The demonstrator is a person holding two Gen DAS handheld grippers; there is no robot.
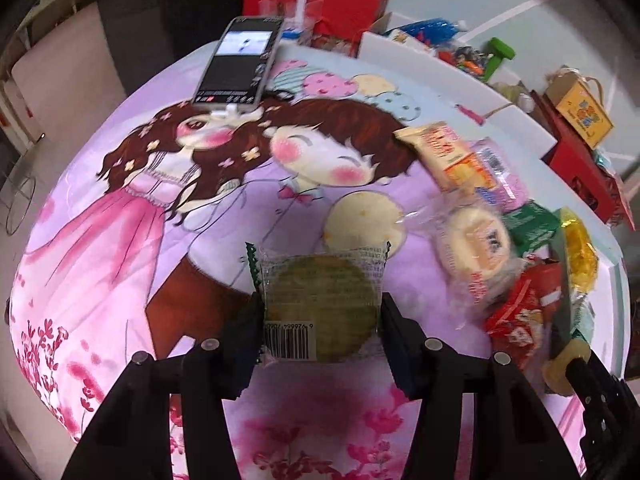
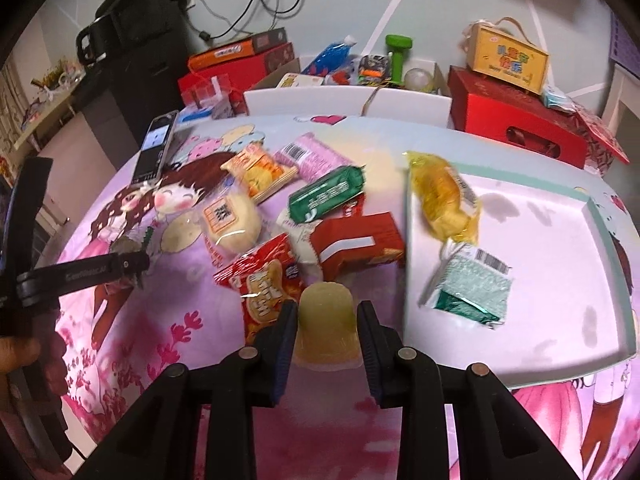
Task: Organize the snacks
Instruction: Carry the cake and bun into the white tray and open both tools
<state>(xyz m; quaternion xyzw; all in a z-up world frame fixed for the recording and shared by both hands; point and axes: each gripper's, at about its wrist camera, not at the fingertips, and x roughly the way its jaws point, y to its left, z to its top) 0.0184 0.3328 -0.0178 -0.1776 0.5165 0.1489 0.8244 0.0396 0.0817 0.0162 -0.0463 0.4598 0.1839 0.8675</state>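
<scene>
Left wrist view shows my left gripper (image 1: 320,308) with its jaws pressed on the 2 side edges of a round green cake in a clear wrapper (image 1: 320,304), barcode end toward me; gripping the edges keeps the flat packet level above the cartoon-printed cloth (image 1: 120,220) on the surface. In the right wrist view my right gripper (image 2: 326,316) has its jaws closed narrowly on a pale yellow jelly cup (image 2: 326,320), dome end pointing away, held by its sides so it will not slip out.

A white tray (image 2: 560,240) lies just right of that cup and already carries 2 snacks: a yellow packet (image 2: 444,200) over its near-left rim and a green-and-white packet (image 2: 472,284). The unsorted pile, including a red box (image 2: 356,244) and a green bar (image 2: 328,194), sits left of the tray. I judge both held items are bound for the tray, the jelly cup being nearer.
</scene>
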